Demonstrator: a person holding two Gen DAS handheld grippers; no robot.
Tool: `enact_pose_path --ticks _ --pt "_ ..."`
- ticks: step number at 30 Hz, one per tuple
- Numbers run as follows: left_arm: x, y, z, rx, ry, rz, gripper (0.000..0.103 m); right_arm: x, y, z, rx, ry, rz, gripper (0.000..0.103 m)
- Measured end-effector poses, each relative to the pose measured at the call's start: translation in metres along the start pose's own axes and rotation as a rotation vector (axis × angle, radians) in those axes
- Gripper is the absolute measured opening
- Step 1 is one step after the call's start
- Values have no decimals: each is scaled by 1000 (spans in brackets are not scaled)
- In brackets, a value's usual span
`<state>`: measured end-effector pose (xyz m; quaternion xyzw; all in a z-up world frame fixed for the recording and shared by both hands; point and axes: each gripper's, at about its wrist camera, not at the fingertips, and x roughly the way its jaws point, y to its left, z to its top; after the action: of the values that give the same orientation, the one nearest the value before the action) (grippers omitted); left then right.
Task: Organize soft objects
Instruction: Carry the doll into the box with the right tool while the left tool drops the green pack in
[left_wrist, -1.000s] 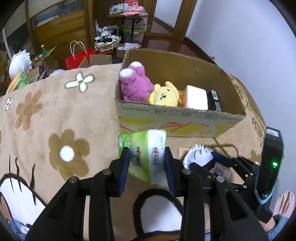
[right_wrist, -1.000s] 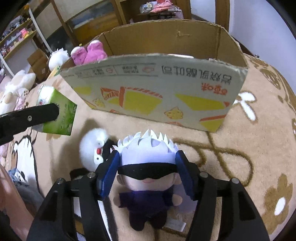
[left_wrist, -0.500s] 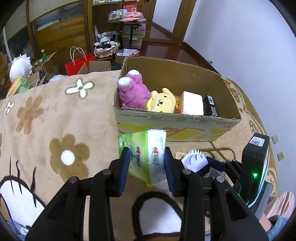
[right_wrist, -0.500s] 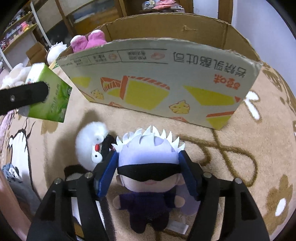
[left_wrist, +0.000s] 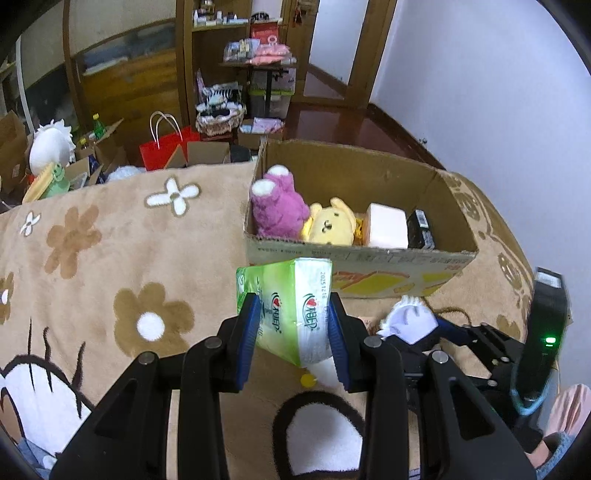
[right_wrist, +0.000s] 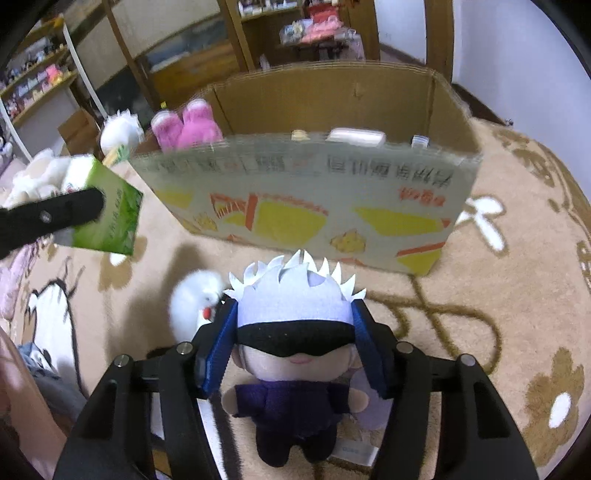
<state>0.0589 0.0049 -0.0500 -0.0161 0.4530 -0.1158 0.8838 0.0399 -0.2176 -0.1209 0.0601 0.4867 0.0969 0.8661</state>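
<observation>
Tan flowered blanket (left_wrist: 110, 258), cardboard box (left_wrist: 369, 258), white plush (right_wrist: 192, 306) on it

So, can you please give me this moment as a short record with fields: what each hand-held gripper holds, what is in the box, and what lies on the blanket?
left hand-held gripper: shut on tissue pack, lifted near the box front
right hand-held gripper: shut on doll, by its head
box: open; holds pink plush, yellow plush, white block, black item
blanket: white plush lies beside the doll

Tissue pack (left_wrist: 291, 306): glossy plastic wrap. Box (right_wrist: 314, 206): matt corrugated cardboard. Doll (right_wrist: 295, 332): felt, plush cloth. Blanket (left_wrist: 110, 251): fleecy.
</observation>
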Motion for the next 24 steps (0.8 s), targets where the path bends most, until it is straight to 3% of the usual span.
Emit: enact_pose_path --ticks 13,24 --pt "-34 -12 8 42 -201 -33 34 -91 5 19 11 -402 -60 64" --pt "-37 -24 26 82 -336 -25 34 -105 -4 41 22 -514 -129 64"
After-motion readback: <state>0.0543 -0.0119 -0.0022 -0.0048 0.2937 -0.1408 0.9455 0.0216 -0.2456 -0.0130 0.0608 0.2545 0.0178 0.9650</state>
